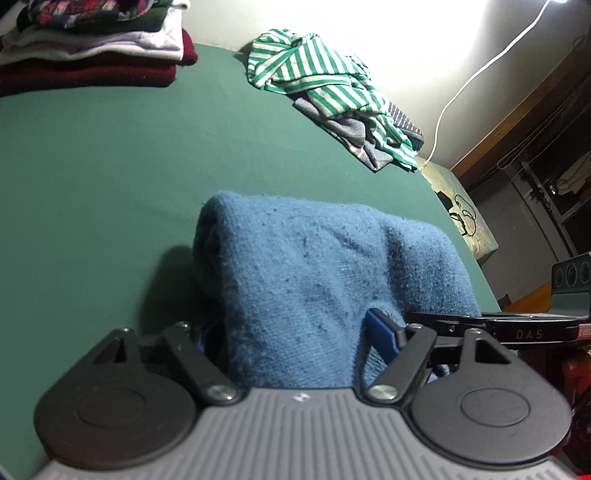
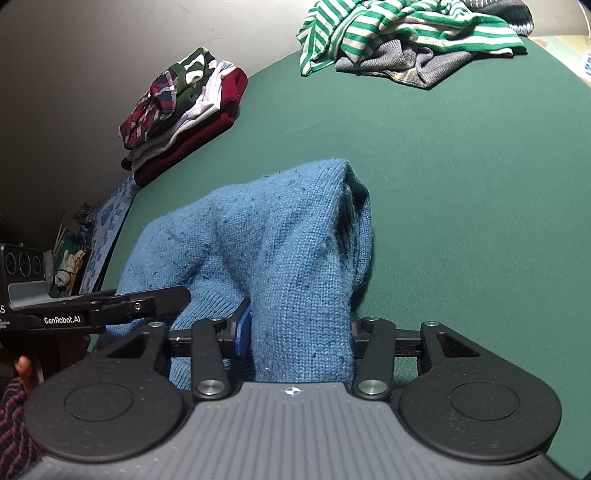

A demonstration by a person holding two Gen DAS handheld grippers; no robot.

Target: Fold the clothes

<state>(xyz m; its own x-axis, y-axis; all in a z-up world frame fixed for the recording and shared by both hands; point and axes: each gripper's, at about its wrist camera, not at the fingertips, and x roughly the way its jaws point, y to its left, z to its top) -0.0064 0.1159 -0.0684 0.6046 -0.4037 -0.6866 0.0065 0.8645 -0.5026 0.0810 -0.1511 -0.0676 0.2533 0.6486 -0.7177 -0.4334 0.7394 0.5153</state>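
A blue knit sweater (image 1: 314,273) is held up over the green table (image 1: 110,177), draped over both grippers. My left gripper (image 1: 295,332) is shut on one end of it; the fabric fills the gap between the fingers and hides the tips. My right gripper (image 2: 299,328) is shut on the other end of the same sweater (image 2: 280,251). The right gripper shows at the right edge of the left wrist view (image 1: 491,328); the left gripper shows at the left of the right wrist view (image 2: 110,306). The two grippers are close together, side by side.
A stack of folded clothes (image 1: 85,48) lies at the table's far left, also in the right wrist view (image 2: 184,110). A heap of unfolded clothes with a green-striped shirt (image 1: 325,85) on top lies at the far right (image 2: 406,33). A white cable (image 1: 480,74) hangs down the wall.
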